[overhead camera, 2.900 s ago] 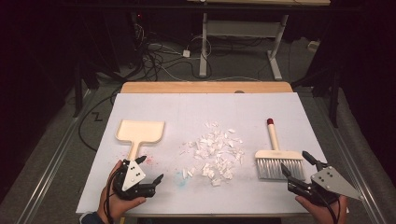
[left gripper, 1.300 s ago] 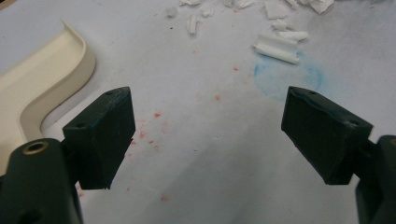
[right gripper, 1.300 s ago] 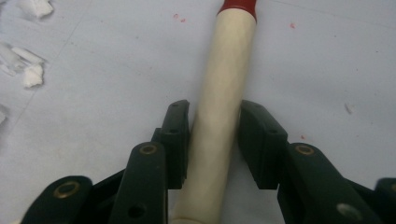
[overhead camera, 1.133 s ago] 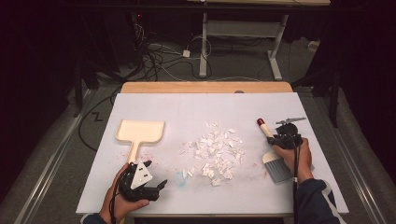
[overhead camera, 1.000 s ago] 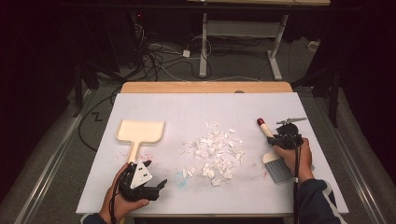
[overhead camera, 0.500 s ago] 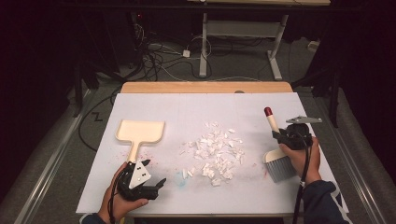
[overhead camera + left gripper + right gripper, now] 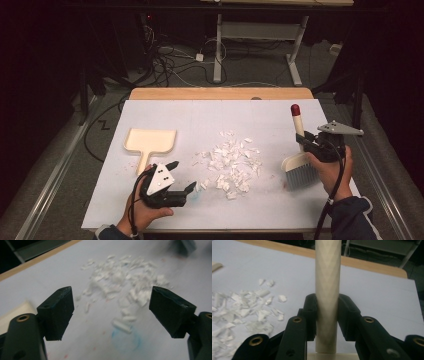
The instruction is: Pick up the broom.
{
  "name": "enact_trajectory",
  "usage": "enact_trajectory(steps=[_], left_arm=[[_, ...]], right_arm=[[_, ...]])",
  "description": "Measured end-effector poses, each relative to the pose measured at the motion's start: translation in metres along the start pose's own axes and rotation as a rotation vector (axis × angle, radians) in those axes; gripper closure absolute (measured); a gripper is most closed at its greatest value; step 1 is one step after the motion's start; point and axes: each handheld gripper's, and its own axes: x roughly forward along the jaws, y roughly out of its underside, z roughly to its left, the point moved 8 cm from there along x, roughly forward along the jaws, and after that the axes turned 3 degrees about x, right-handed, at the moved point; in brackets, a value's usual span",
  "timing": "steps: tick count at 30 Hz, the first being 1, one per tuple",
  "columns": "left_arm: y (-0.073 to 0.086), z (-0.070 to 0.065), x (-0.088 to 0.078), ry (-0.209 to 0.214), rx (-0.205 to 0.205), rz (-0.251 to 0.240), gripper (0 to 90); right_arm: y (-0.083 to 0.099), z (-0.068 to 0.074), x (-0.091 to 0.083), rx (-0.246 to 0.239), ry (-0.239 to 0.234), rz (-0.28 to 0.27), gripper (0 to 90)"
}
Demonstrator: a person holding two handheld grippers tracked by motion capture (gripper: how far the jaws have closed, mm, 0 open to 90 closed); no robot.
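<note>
brush handle (image 7: 328, 290) clamped upright between right gripper (image 7: 327, 311) jaws

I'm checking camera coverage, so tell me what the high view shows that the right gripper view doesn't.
High view alone: the whole brush with its red-tipped handle and grey bristles, the dustpan's full outline, the left tool with jaws open, both of the person's hands, and the floor cables behind the table.

Right gripper view alone: a close look at the right tool with its pads pressed on the handle.

Both: the paper scraps, the white table cover, the wooden back edge.
</note>
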Motion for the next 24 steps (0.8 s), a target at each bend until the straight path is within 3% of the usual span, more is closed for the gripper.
enact_trajectory(steps=[3, 8, 11, 17, 20, 21, 22, 24], left_arm=[[-0.034, -0.025, 0.017, 0.064, -0.001, -0.052, 19.2], [-0.070, -0.065, 0.045, 0.158, 0.034, -0.089, 19.2], [-0.083, -0.085, 0.065, 0.198, 0.035, -0.083, 20.0], [-0.090, -0.100, 0.094, 0.242, -0.022, -0.073, 22.4], [-0.087, -0.100, 0.103, 0.238, -0.039, -0.062, 23.0], [-0.087, -0.100, 0.103, 0.238, -0.039, -0.062, 24.1], [-0.083, -0.097, 0.108, 0.242, -0.059, -0.048, 27.8], [-0.078, -0.094, 0.108, 0.265, -0.069, -0.055, 34.5]], right_arm=[[-0.012, 0.016, -0.014, -0.017, -0.016, -0.057, 71.5], [-0.021, 0.043, -0.026, -0.067, -0.050, -0.096, 71.5], [-0.022, 0.066, -0.028, -0.113, -0.085, -0.103, 71.5], [-0.019, 0.106, -0.036, -0.181, -0.136, -0.120, 71.4], [-0.019, 0.125, -0.038, -0.212, -0.154, -0.142, 71.4], [-0.019, 0.125, -0.038, -0.212, -0.154, -0.142, 71.4], [-0.018, 0.136, -0.040, -0.223, -0.164, -0.158, 71.4], [-0.016, 0.147, -0.041, -0.248, -0.182, -0.156, 71.4]])
